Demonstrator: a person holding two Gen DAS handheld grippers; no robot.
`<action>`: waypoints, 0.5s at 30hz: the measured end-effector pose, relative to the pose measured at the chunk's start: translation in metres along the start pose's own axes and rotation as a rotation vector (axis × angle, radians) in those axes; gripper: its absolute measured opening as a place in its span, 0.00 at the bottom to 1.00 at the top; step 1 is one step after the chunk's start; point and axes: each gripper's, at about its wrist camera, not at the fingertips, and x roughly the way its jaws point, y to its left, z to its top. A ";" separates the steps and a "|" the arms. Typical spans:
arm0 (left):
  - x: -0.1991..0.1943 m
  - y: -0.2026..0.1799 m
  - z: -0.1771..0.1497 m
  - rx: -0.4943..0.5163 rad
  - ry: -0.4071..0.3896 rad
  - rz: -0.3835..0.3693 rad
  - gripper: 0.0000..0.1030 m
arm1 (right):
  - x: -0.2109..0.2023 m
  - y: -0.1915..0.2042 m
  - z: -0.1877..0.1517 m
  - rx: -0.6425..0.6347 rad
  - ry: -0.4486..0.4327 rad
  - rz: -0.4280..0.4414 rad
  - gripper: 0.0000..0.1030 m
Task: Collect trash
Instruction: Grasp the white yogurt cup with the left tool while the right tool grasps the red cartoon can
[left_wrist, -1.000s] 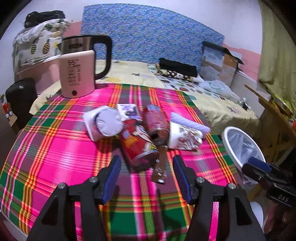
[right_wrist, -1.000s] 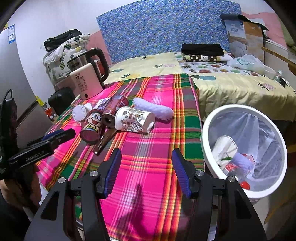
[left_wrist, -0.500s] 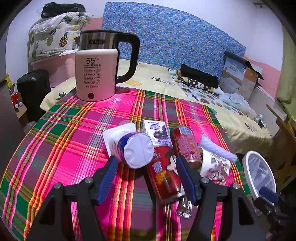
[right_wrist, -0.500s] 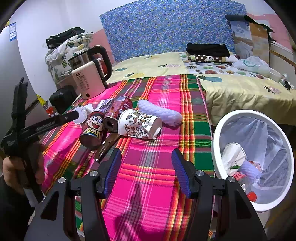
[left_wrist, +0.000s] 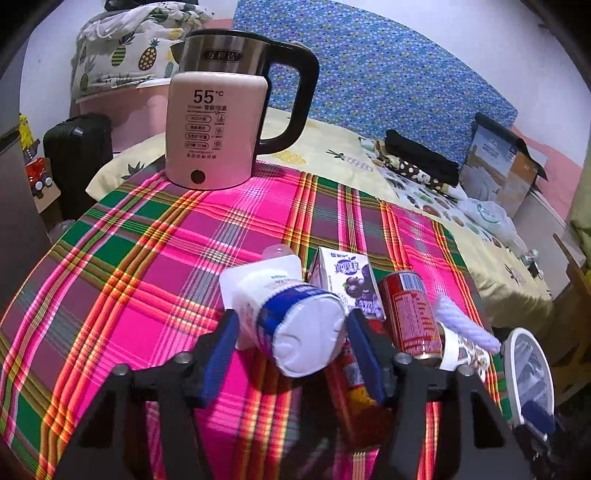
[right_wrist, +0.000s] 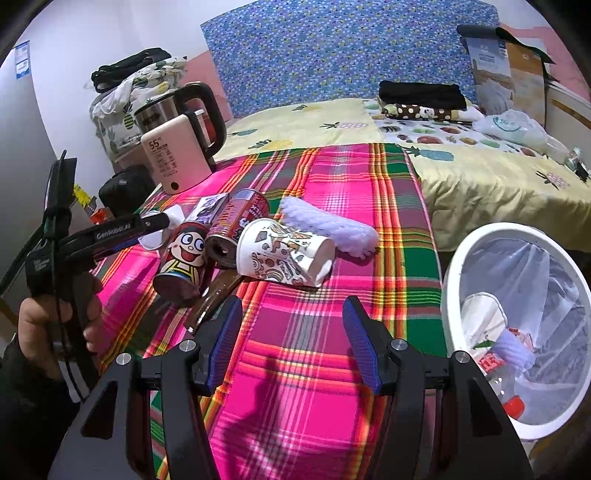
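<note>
left gripper (left_wrist: 291, 343) jaws are closing around the yogurt pouch (left_wrist: 295, 325) for binning, contact unclear; right gripper (right_wrist: 291, 339) is hovering, jaws released, near the counter's (right_wrist: 332, 177) bin-side edge.

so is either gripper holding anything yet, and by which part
Right gripper: nothing. Left gripper: its fingers have been closing around the white cup, at its sides; a firm grip cannot be told.

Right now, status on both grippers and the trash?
Left gripper closing around the white cup, contact unclear. Right gripper open, empty. Cans crowd the cup; bin on the right.
</note>
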 end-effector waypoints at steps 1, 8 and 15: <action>-0.002 0.001 -0.002 0.008 0.002 -0.006 0.54 | 0.001 0.002 0.001 -0.002 -0.001 0.003 0.56; -0.020 0.021 -0.015 0.036 0.004 -0.022 0.53 | 0.008 0.026 0.006 -0.045 0.004 0.046 0.56; -0.037 0.046 -0.028 0.025 0.001 -0.028 0.44 | 0.022 0.055 0.010 -0.088 0.016 0.096 0.56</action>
